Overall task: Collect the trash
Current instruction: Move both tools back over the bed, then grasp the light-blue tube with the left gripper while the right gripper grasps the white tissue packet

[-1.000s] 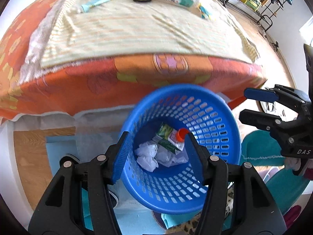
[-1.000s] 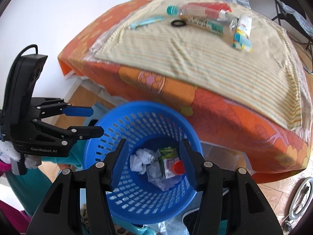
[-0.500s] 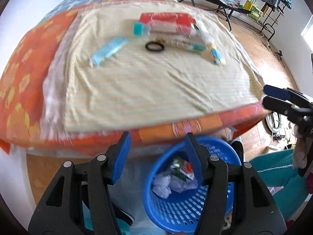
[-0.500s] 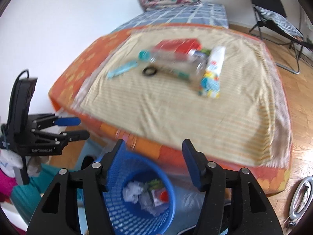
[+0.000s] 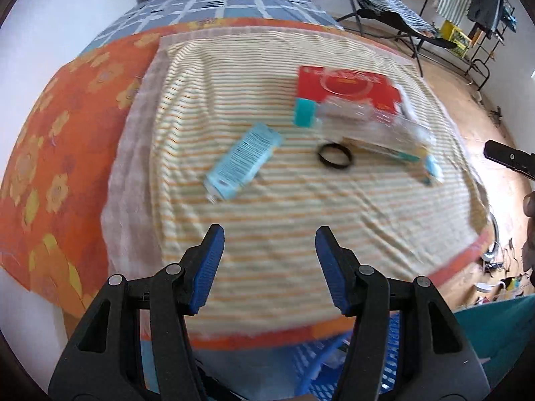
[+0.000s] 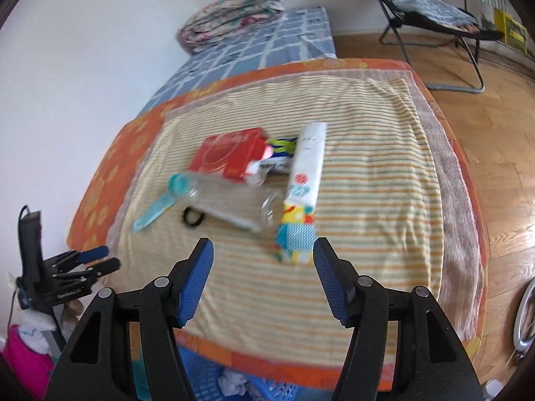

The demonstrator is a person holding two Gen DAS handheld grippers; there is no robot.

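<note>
My blue basket (image 5: 321, 364) is mostly hidden behind the bed edge and my fingers. Motion blurs the clear bottle (image 6: 234, 197), so I cannot read its label. The frame edge cuts off my right gripper (image 5: 511, 160).

Left wrist: we look steeply down over the bed (image 5: 267, 227).
Right wrist: likewise, from farther right.
Shared: the striped towel (image 6: 367, 200).
</note>
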